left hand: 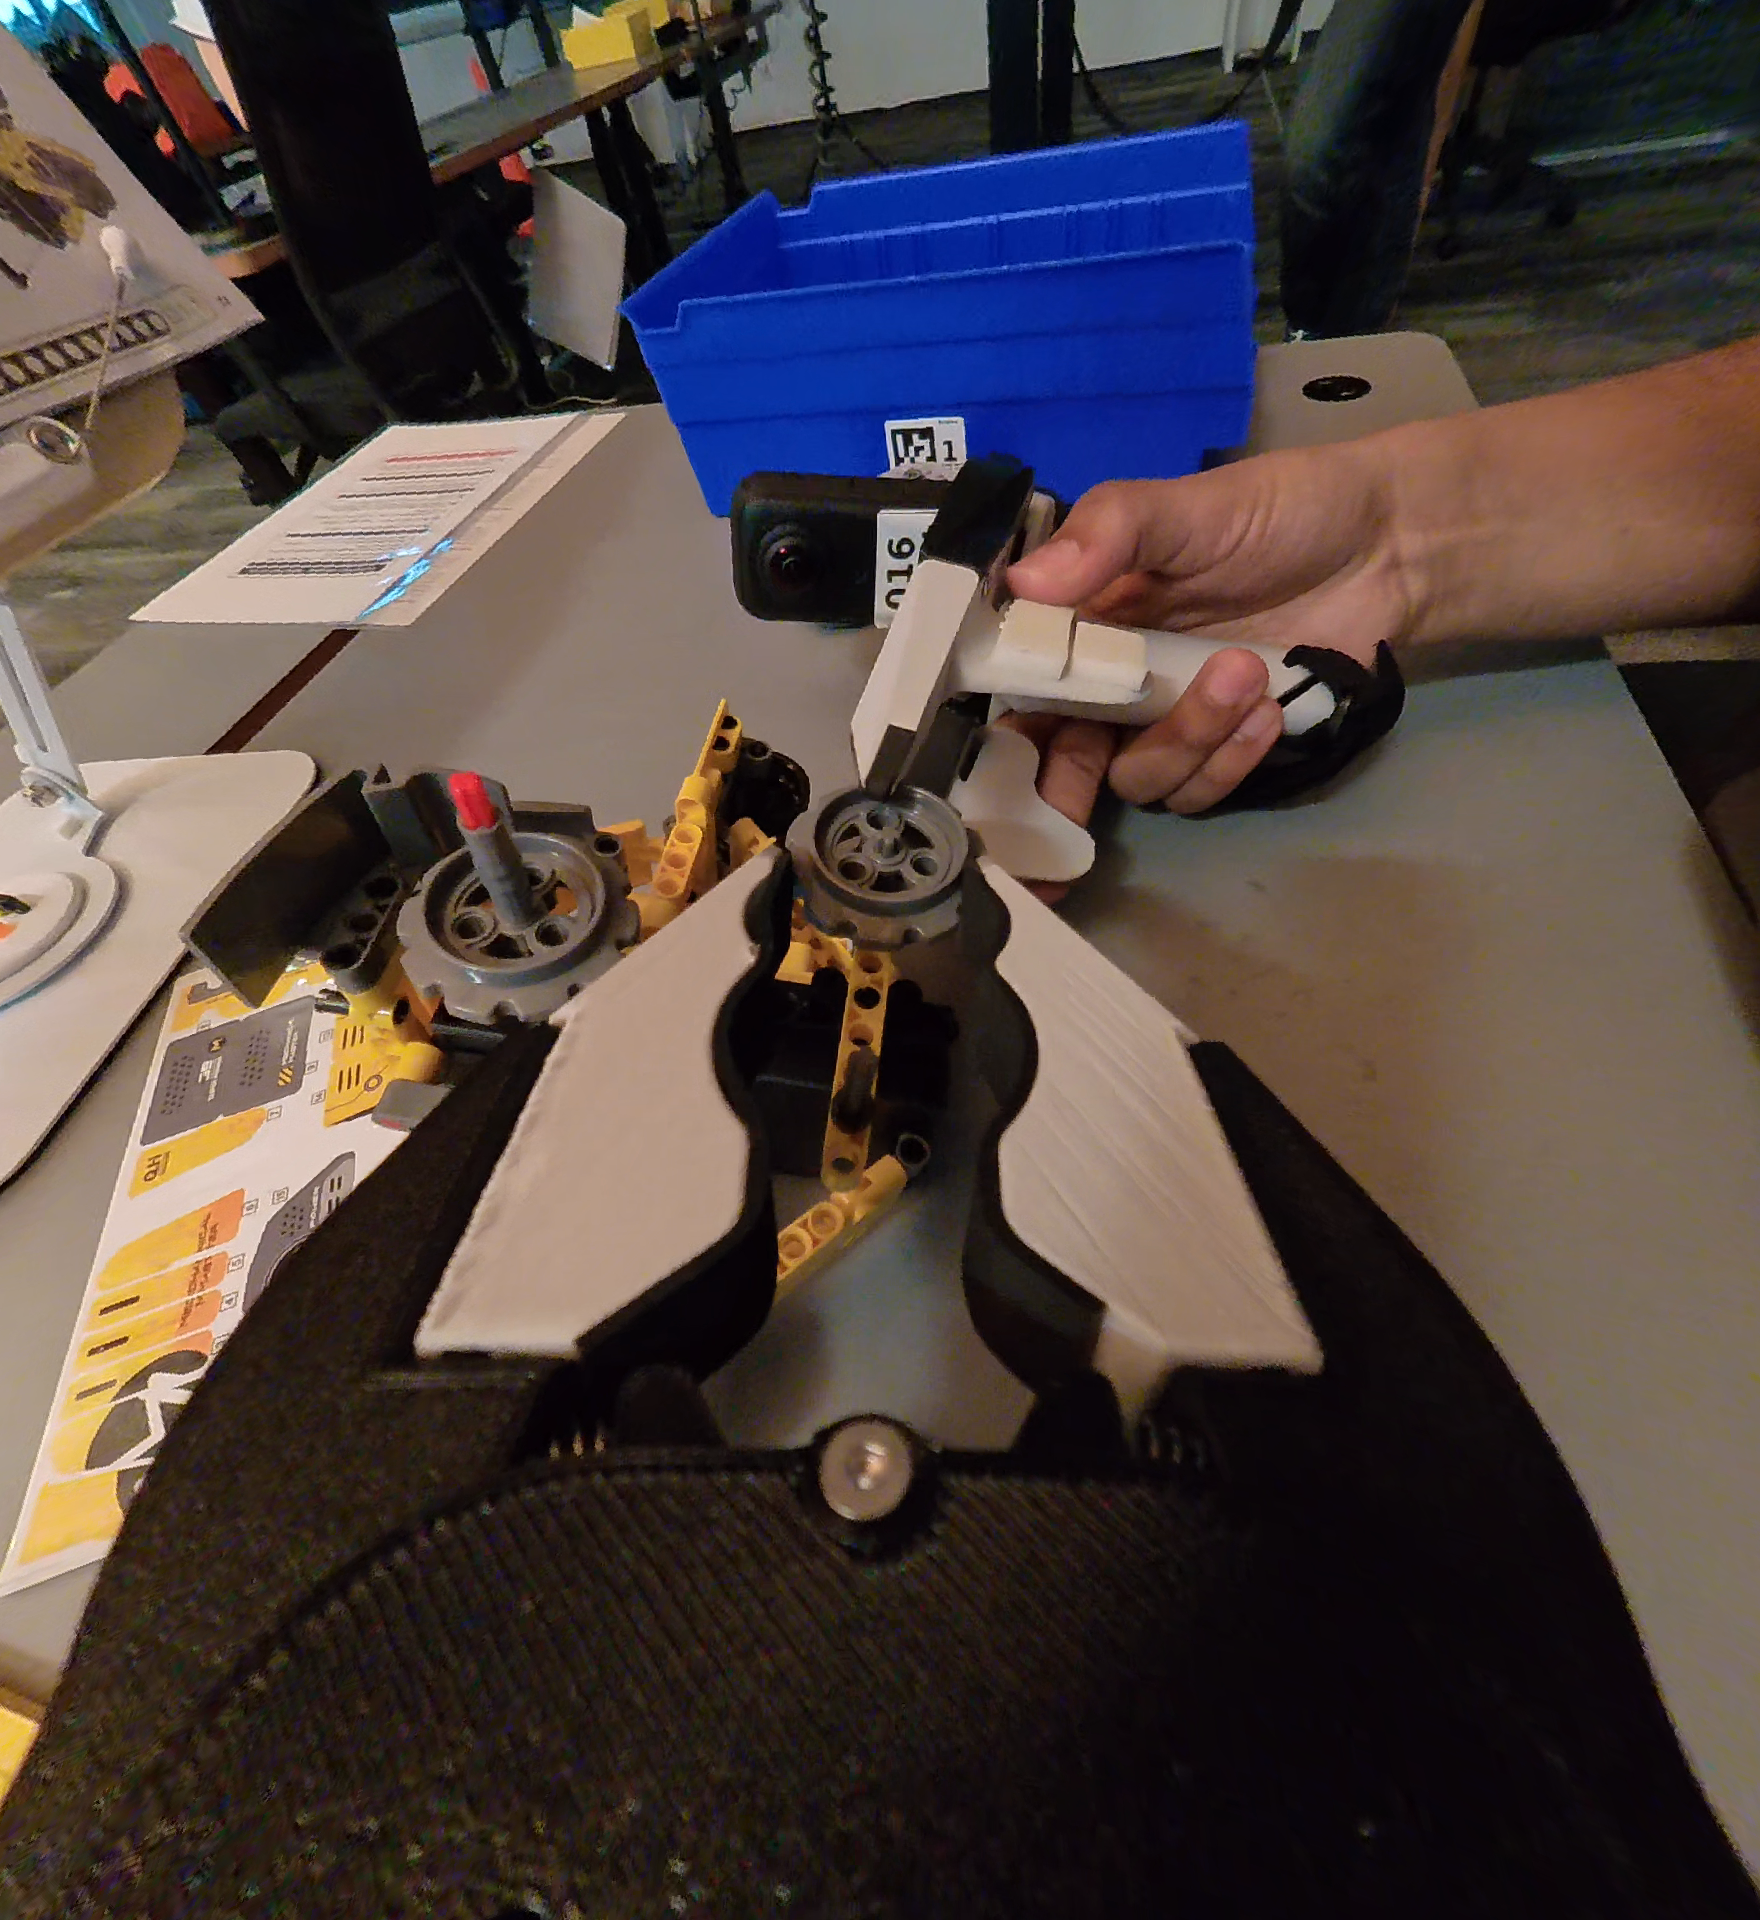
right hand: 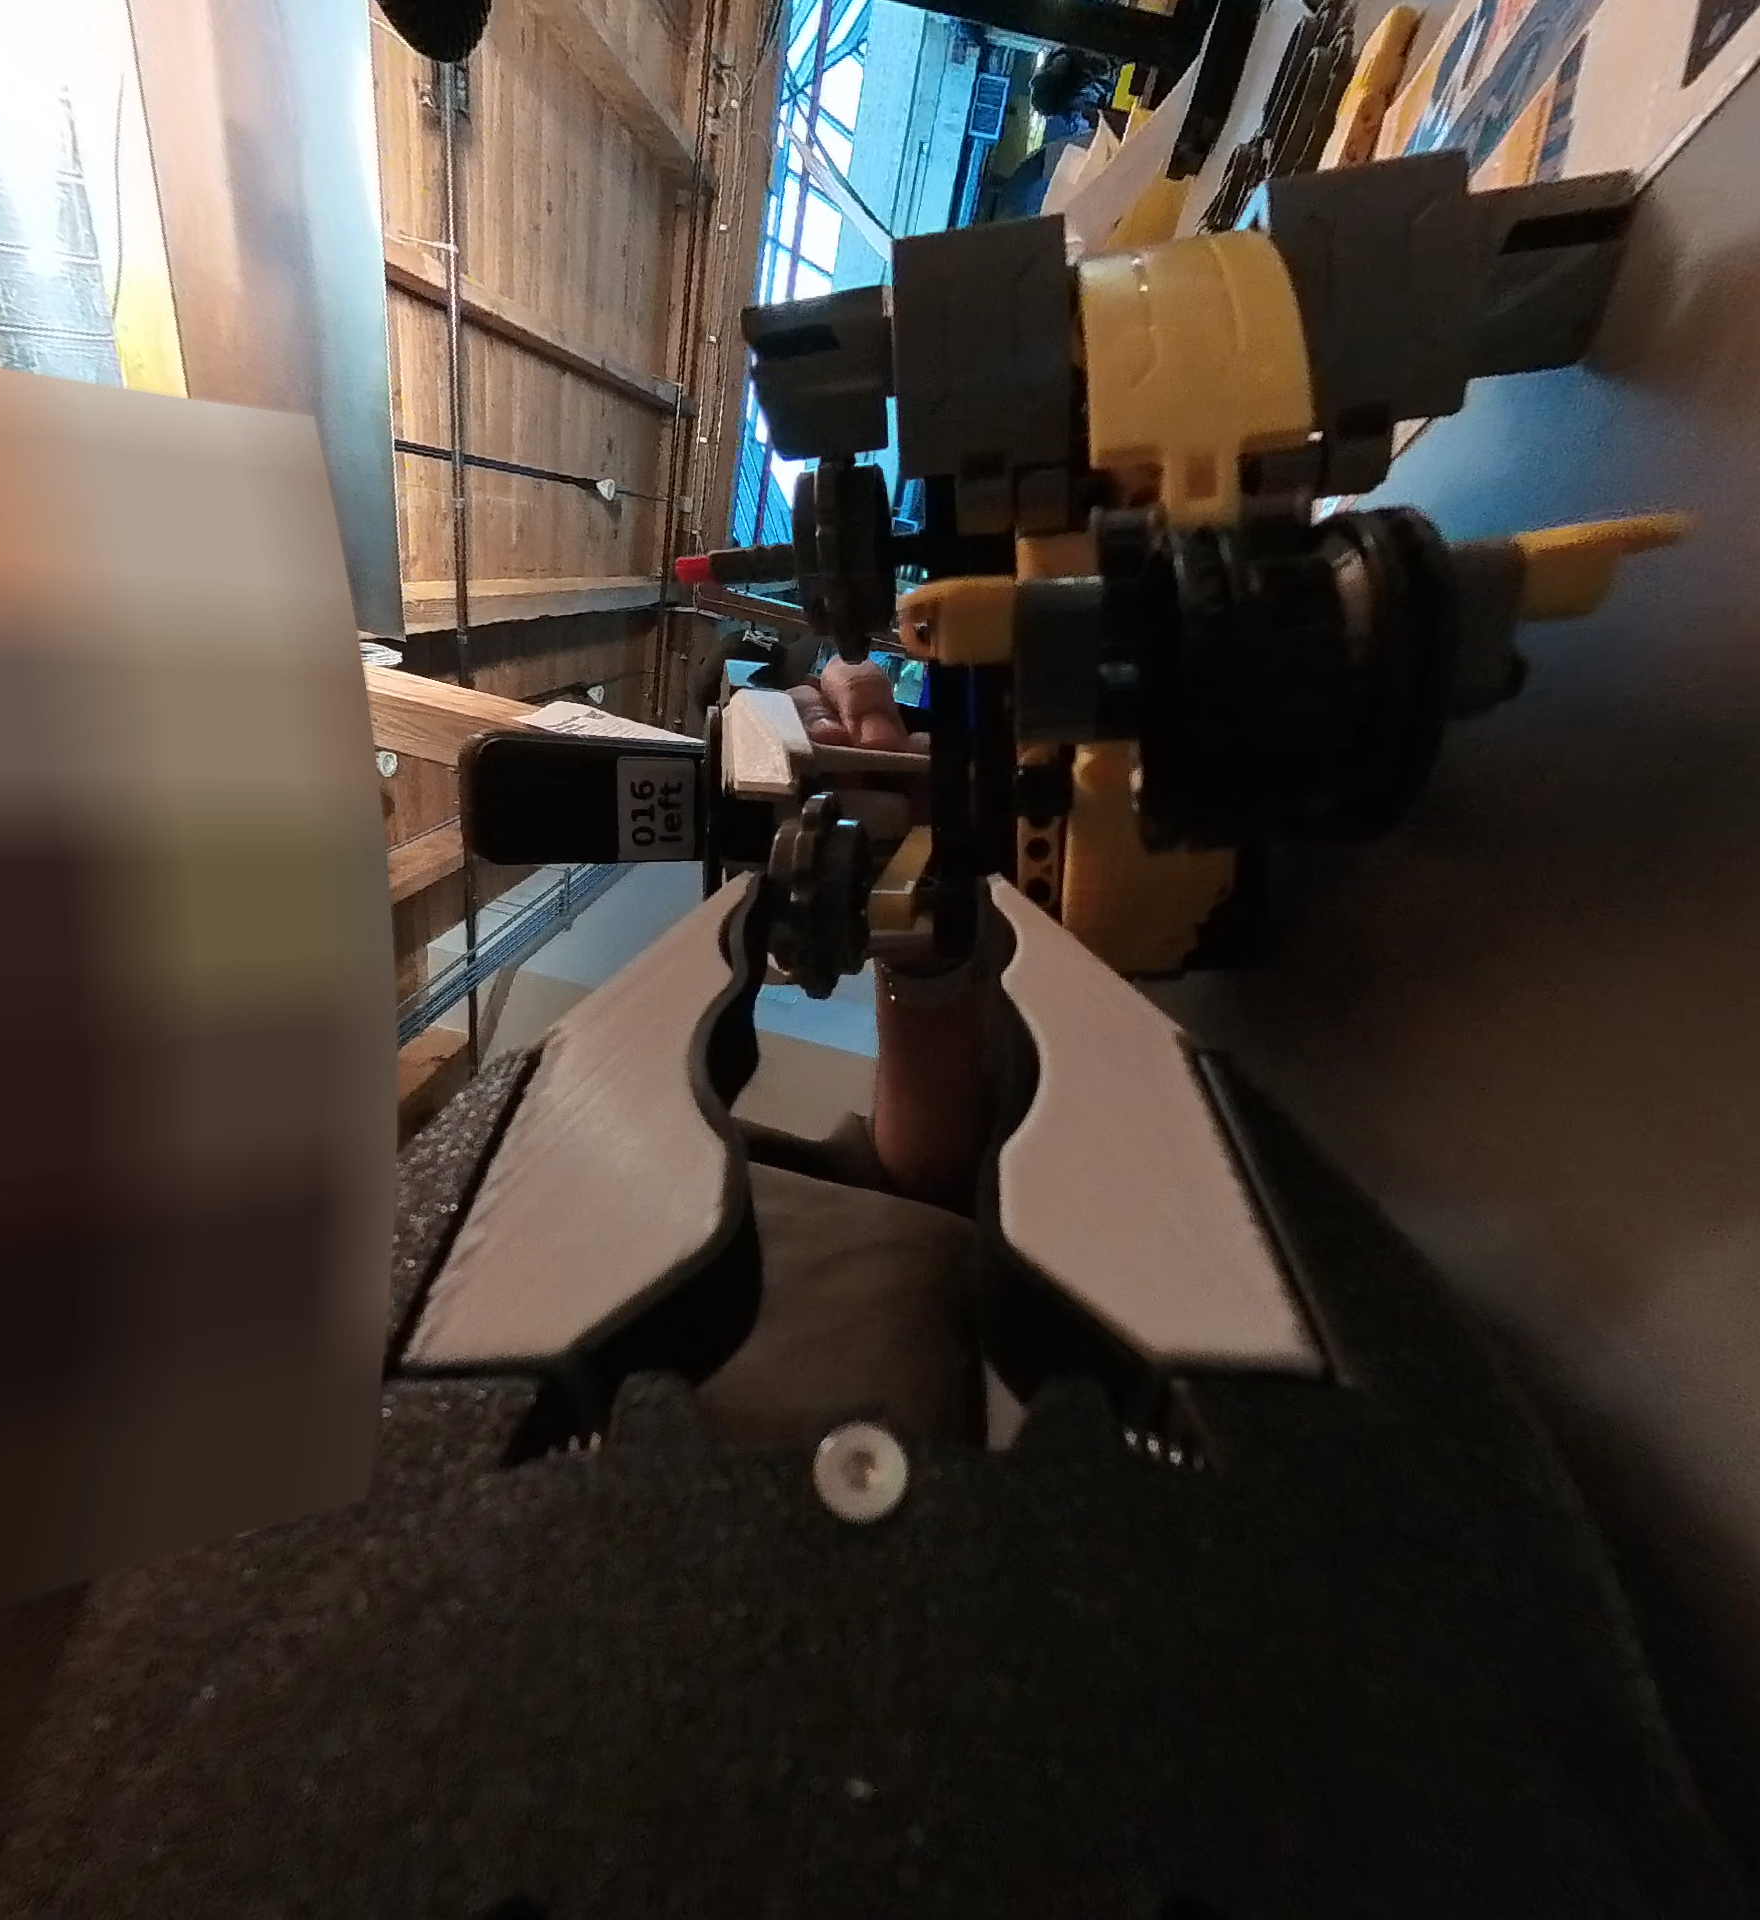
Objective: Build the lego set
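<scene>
We see our left gripper (left hand: 881,883) reaching over a yellow-and-black plastic brick-built vehicle model (left hand: 668,935) lying on the grey table (left hand: 1375,1039), its two white fingers set narrowly around the model's small grey wheel hub (left hand: 888,847); they look closed on the hub's sides, though we cannot tell the contact for sure. Our right gripper (left hand: 881,774), held in a bare hand (left hand: 1198,644) with the forearm coming in level from beyond the model, tips down so its fingertips meet the top of that same hub; in the right wrist view its fingers (right hand: 720,935) stand narrowly apart about the model's dark parts, and we cannot tell whether they pinch anything. We count two grey hubs: the small one and a larger toothed one (left hand: 517,925) carrying a red-tipped grey axle (left hand: 486,847). Behind the model stands one blue plastic bin (left hand: 959,281), its contents hidden. A sticker sheet (left hand: 201,1195) lies beside the model.
</scene>
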`<action>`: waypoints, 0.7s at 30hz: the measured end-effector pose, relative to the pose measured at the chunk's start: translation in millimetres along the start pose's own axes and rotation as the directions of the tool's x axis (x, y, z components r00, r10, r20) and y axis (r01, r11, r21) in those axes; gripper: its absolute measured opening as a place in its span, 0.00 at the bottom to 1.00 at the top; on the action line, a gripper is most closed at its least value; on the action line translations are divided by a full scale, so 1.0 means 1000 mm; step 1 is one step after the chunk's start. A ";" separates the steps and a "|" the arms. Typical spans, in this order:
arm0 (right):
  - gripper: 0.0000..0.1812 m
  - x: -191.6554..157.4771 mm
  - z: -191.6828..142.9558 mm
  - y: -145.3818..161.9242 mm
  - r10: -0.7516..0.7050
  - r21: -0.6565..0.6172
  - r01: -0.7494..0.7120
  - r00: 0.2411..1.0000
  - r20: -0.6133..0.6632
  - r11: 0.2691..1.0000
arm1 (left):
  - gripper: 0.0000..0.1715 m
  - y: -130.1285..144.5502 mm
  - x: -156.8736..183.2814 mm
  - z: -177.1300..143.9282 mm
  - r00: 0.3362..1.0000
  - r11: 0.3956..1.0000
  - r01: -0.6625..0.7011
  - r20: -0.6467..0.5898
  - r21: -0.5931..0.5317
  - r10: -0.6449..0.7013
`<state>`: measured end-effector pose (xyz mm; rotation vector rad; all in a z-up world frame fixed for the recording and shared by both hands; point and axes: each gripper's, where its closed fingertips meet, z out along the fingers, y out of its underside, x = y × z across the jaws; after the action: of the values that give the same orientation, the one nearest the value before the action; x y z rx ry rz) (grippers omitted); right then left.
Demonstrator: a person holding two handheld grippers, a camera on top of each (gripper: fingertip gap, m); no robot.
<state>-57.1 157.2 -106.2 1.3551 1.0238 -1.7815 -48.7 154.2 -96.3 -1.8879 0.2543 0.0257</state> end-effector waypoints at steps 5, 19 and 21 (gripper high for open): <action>0.21 0.000 0.000 0.002 -0.004 -0.010 0.004 1.000 -0.003 1.000 | 0.20 0.002 -0.003 -0.002 0.999 0.999 0.037 -0.012 0.002 -0.037; 0.20 0.000 0.002 0.001 -0.011 0.006 0.011 1.000 -0.011 1.000 | 0.17 0.002 0.001 -0.004 0.998 0.999 0.052 -0.045 0.003 -0.052; 0.20 0.000 0.002 0.001 -0.009 0.006 0.009 1.000 -0.016 1.000 | 0.17 0.002 0.000 -0.004 0.998 0.999 0.047 -0.039 -0.001 -0.047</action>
<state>-57.2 154.9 -105.9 1.3720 1.0356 -1.7844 -49.0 149.8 -97.3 -1.8954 0.2364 -0.0428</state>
